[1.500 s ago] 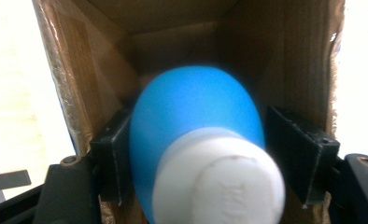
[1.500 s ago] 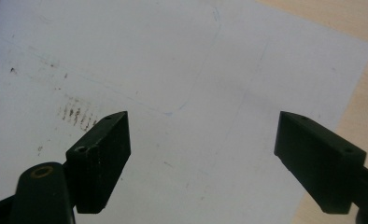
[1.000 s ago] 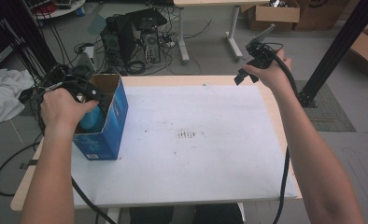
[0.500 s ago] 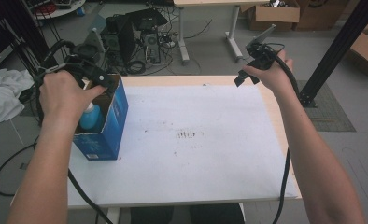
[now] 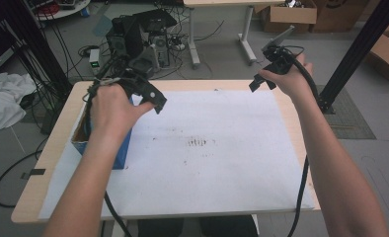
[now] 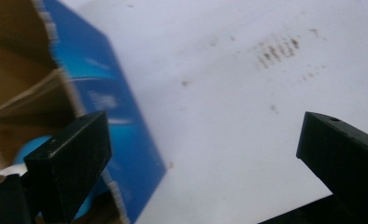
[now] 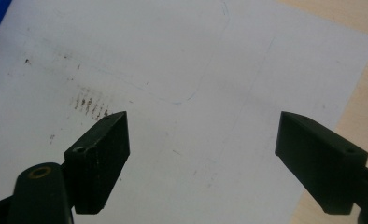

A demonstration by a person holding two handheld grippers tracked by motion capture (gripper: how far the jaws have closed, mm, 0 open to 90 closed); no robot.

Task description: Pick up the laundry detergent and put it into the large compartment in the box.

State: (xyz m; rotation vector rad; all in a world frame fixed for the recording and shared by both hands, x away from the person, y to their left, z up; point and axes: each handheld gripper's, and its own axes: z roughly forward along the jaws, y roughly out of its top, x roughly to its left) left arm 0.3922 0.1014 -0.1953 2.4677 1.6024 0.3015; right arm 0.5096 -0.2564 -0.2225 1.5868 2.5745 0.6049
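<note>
An open blue cardboard box point(image 5: 119, 148) stands at the left of the table. In the left gripper view its blue side point(image 6: 121, 135) and brown inside show, with a light blue rounded object point(image 6: 30, 148) lying in it. My left gripper point(image 5: 150, 96) hovers over the box's right edge, above the white sheet point(image 5: 217, 163). Its jaws are open and hold nothing point(image 6: 205, 140). My right gripper point(image 5: 264, 74) is held above the table's far right corner. It is open too point(image 7: 205, 135), with nothing between its jaws.
The white sheet point(image 7: 182, 70) covers most of the wooden table point(image 5: 49, 163) and bears small brown marks point(image 5: 198, 143) near its middle. Computer towers point(image 5: 133, 34), cables and cardboard boxes point(image 5: 286, 12) lie on the floor beyond the far edge. A black post point(image 5: 355, 54) stands at the right.
My left gripper has come up out of the blue box and moved right, leaving the light blue object inside. The right gripper has stayed where it was.
</note>
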